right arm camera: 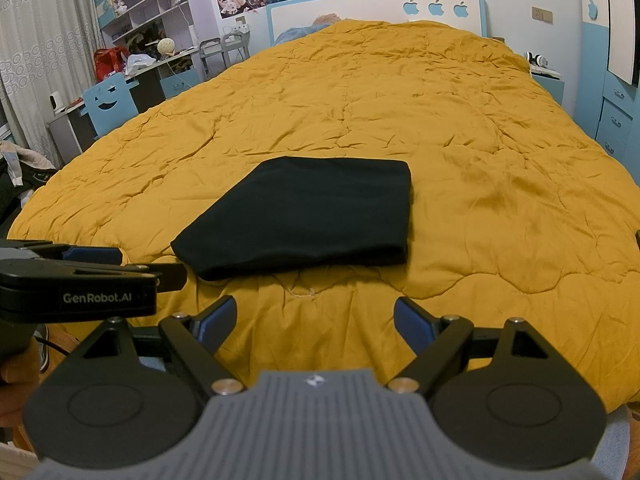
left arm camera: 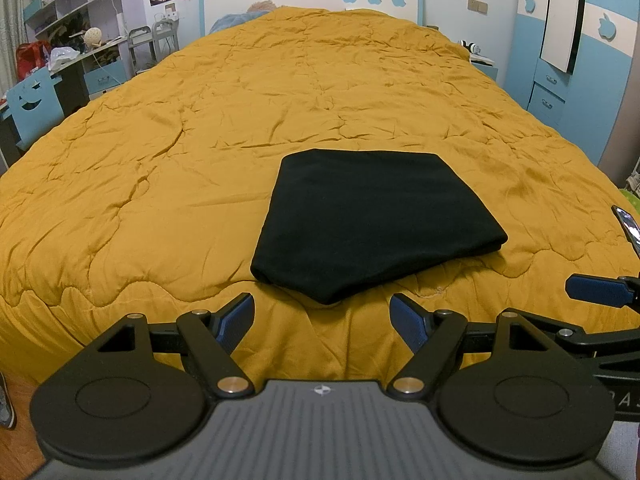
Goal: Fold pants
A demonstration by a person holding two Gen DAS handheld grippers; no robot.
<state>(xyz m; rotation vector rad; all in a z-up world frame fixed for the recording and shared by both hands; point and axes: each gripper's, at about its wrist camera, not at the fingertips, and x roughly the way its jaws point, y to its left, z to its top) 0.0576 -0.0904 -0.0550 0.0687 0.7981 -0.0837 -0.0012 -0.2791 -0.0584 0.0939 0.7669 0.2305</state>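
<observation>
The folded black pants [left arm camera: 372, 224] lie flat on the bed's yellow quilt [left arm camera: 160, 152], just ahead of both jaws. The left gripper [left arm camera: 322, 322] and right gripper [right arm camera: 314, 322] hold their jaws spread wide, gripping nothing

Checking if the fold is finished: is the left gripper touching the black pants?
Apart. In the left wrist view, the left gripper is open and empty, with yellow quilt visible between its fingertips and the near edge of the folded black pants.
</observation>
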